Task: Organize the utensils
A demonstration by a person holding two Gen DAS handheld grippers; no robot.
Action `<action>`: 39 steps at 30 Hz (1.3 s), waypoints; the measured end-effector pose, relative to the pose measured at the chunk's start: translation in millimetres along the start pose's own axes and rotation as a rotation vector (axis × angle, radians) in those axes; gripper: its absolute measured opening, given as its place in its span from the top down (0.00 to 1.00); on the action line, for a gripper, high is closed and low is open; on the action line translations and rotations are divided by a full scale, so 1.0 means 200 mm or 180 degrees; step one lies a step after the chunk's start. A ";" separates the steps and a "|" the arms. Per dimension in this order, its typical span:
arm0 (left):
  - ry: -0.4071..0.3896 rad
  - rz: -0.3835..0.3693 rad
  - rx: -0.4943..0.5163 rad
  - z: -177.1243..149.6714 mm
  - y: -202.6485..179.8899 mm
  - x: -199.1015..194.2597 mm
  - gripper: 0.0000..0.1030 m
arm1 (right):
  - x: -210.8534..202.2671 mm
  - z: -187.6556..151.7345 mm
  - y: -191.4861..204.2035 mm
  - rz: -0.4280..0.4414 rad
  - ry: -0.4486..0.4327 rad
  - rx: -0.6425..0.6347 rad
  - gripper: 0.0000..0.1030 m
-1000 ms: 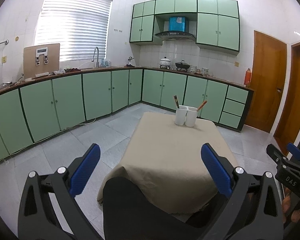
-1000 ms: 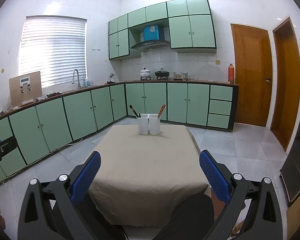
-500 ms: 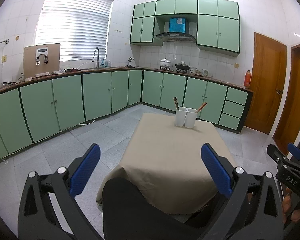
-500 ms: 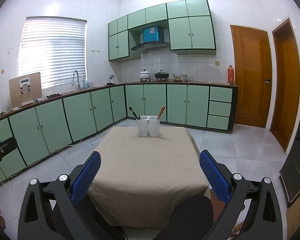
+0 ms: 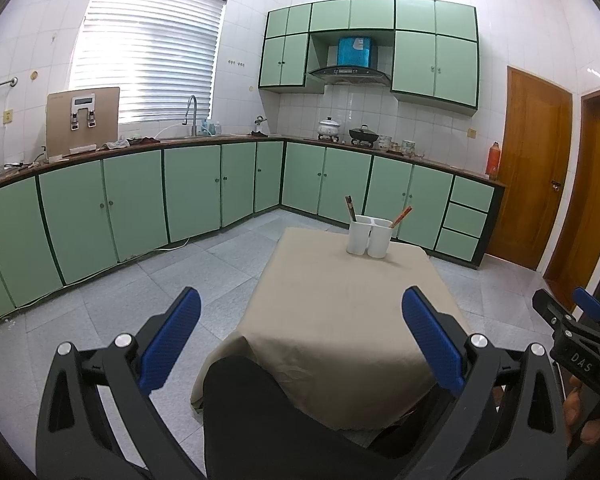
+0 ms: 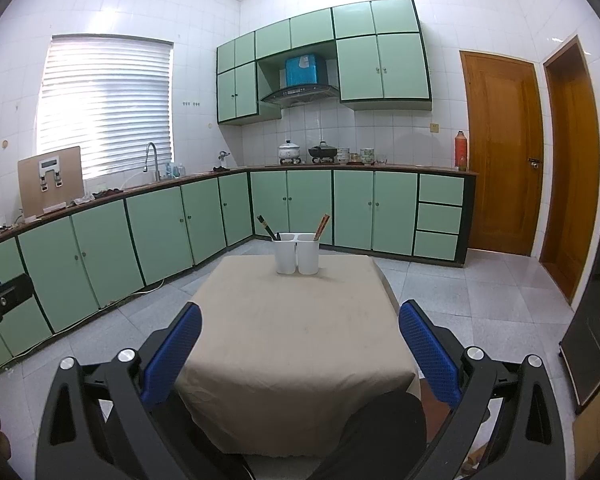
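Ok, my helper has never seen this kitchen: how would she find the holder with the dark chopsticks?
Go to the cloth-covered table in the middle of the kitchen. At its far end stand two white holders side by side; take the left holder. Its chopsticks are dark and lean left, while the right holder has reddish-brown ones.

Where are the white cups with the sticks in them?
The two white plastic utensil cups stand side by side at the far middle of the beige cloth-covered table, in front of the green lower cabinets.
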State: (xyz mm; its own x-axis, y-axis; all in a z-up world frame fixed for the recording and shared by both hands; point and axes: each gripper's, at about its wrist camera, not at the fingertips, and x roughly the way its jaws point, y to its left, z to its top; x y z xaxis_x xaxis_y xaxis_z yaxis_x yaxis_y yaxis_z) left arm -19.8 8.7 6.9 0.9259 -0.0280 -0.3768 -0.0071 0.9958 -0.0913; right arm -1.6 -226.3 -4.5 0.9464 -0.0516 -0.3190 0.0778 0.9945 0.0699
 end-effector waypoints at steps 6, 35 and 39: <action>-0.0011 0.0000 -0.0015 0.00 0.00 0.00 0.05 | -0.01 0.00 -0.01 0.0002 -0.0012 0.0010 0.06; -0.0006 -0.0019 -0.0020 0.01 0.00 0.00 0.05 | -0.01 0.01 -0.02 0.0014 0.0004 0.0024 0.06; -0.0008 -0.0028 -0.0017 0.02 0.00 -0.01 0.05 | -0.01 0.01 -0.02 0.0017 0.0003 0.0027 0.06</action>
State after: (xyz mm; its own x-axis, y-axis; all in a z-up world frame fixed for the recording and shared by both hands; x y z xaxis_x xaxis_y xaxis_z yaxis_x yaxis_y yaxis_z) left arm -19.7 8.8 10.8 0.9269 -0.0366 -0.3736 -0.0008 0.9950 -0.0994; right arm -3.3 -230.1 -1.5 0.9465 -0.0462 -0.3193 0.0754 0.9940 0.0798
